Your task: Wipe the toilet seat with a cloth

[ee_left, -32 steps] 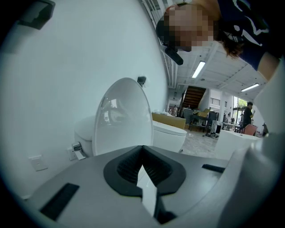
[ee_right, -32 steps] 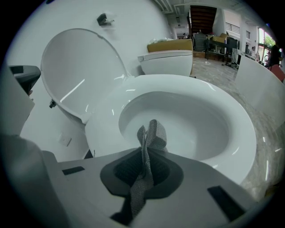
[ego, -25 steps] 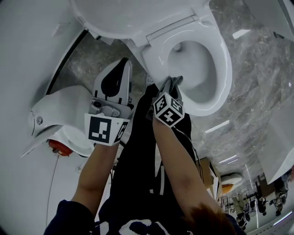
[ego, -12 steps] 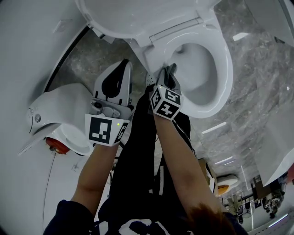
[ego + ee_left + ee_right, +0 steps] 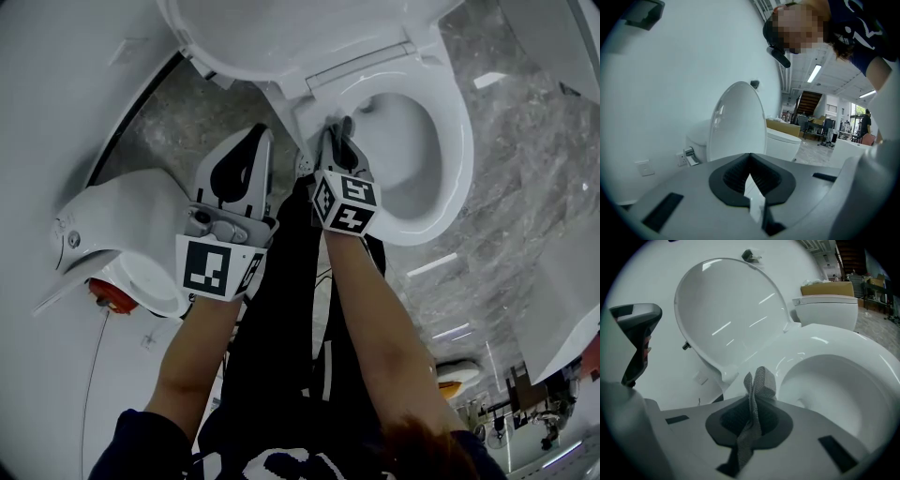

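Toilet seat [image 5: 457, 141] down, lid [image 5: 726, 319] up; grey mesh cloth [image 5: 757, 390] pinched in the right hand-held gripper [image 5: 339, 142] at the seat's rear rim. Left hand-held gripper [image 5: 255, 141] closed on nothing, just beside, over marble floor [image 5: 525, 187], second toilet [image 5: 122, 234] further left

Head view: from above the person's forearms, facing steeply down on the toilet seat [image 5: 457, 141] and marble floor [image 5: 525, 112], at arm's length.
Left gripper view: low and roughly level, facing the raised lid [image 5: 736, 122] and white wall [image 5: 679, 70], off to the toilet's side.
Right gripper view: close over the seat's rim, facing the bowl [image 5: 834, 390] and lid.
Shared: all three views show the lid; the head view and right gripper view both show the bowl.
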Demonstrator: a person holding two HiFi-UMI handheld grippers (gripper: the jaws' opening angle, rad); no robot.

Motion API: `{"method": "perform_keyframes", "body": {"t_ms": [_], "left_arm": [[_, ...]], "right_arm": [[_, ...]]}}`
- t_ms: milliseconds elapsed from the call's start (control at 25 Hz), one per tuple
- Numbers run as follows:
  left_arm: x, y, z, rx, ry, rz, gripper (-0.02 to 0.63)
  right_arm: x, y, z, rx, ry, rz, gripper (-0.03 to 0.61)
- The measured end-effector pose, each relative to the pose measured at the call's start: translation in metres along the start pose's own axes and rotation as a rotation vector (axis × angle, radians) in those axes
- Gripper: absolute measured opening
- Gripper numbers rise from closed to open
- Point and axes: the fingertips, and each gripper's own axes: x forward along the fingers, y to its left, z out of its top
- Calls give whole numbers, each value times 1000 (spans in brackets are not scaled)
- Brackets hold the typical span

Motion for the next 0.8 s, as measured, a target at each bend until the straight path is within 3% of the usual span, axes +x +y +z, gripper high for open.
{"method": "perform_keyframes", "body": {"t_ms": [320, 560, 800], "left_arm": [[-5, 4, 7, 10, -10, 17, 11], [-5, 11, 23, 26, -28, 35, 11], [-12, 2, 65, 48, -47, 20, 11]], "right_arm": [[27, -2, 83, 25, -177, 64, 27], [1, 5, 171, -55, -374, 134, 27], [-51, 15, 223, -160, -466, 184, 26]]}}
